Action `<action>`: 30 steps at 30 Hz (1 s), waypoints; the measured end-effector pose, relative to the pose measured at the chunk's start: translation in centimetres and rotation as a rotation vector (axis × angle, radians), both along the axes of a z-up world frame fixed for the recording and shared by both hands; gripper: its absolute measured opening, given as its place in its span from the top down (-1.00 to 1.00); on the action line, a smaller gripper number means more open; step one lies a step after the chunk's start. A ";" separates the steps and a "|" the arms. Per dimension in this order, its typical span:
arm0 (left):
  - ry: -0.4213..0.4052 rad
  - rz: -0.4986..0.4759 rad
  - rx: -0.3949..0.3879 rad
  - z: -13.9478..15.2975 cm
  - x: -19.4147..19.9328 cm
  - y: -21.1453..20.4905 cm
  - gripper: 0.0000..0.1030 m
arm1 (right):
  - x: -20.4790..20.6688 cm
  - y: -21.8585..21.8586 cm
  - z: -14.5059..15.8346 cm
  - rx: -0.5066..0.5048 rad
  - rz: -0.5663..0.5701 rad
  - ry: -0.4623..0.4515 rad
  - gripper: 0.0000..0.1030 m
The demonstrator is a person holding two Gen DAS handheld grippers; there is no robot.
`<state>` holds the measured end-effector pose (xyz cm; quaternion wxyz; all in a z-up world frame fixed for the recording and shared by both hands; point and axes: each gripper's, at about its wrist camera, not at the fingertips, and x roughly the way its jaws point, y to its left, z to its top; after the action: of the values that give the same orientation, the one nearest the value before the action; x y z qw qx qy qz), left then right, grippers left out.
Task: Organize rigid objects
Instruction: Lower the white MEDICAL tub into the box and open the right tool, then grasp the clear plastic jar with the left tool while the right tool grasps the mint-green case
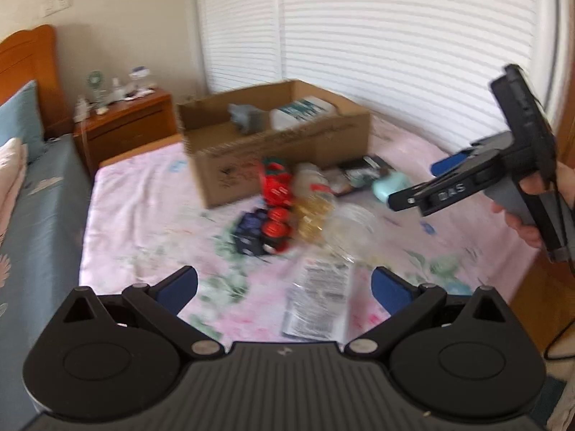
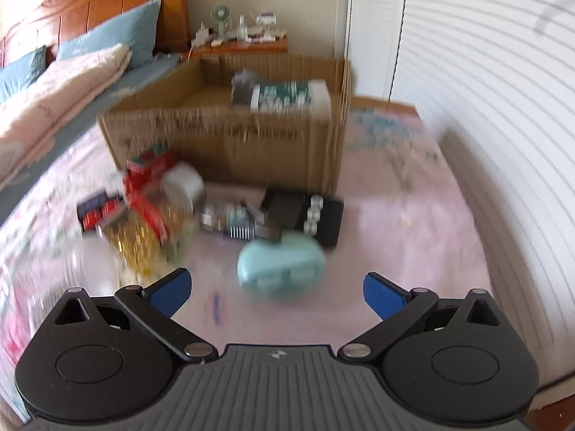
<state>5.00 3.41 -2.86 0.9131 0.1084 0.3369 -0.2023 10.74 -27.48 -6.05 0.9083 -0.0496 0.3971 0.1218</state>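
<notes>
Left gripper [image 1: 284,289]: blue-padded fingers spread wide, nothing between them; it hangs above the pink floral bedsheet [image 1: 143,194].
Right gripper [image 2: 275,292]: blue-padded fingers spread wide, nothing gripped. In the left wrist view it shows side-on [image 1: 436,167] to the left gripper's right, held by a hand [image 1: 532,215] on its grey grip.
Mint-green rounded plastic case [image 2: 282,264]: on the sheet just ahead of the right gripper, about centred between its fingers, not touched.
Open brown cardboard box [image 2: 230,136]: farther ahead of both grippers, upright on the bed. Inside lie a white container with a teal label [image 2: 287,95] and a grey object [image 2: 242,86] beside it.
Black tray of small white cylinders [image 2: 320,219]: ahead of the right gripper, between the mint case and the box.
Red packaging [image 2: 147,183]: ahead-left of the right gripper, amid a blurred pile.
Gold-filled clear bag [image 2: 134,242]: just ahead of the right gripper's left finger.
Clear packet with a printed label [image 1: 318,294]: on the sheet directly ahead of the left gripper, between its fingers in view.
Clear plastic jar [image 1: 354,230]: beyond that packet; blurred.
Wooden nightstand [image 1: 125,122]: far ahead-left of the left gripper, cluttered with small items.
</notes>
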 end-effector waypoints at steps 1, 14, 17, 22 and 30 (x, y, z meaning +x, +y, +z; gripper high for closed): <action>0.004 -0.009 0.012 -0.3 -0.1 -0.3 -0.99 | -0.2 0.0 -0.4 -0.007 0.000 0.007 -1.00; 0.075 0.099 0.024 -3.2 1.9 1.2 -0.99 | -0.7 0.1 -2.0 -0.031 0.016 0.000 -1.00; 0.071 0.123 0.021 -3.3 2.6 1.8 -0.99 | -0.9 0.0 -2.1 -0.026 0.013 -0.013 -1.00; 0.062 0.121 0.016 -3.4 4.2 1.7 -0.99 | -0.9 0.0 -2.1 -0.024 0.010 -0.019 -1.00; 0.075 0.023 0.009 -3.4 3.6 0.4 -0.99 | -1.1 0.0 -2.2 -0.022 0.011 -0.031 -1.00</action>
<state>8.63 3.86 -6.23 0.9016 0.1008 0.3732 -0.1941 9.67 -27.44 -8.22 0.9132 -0.0637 0.3838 0.1215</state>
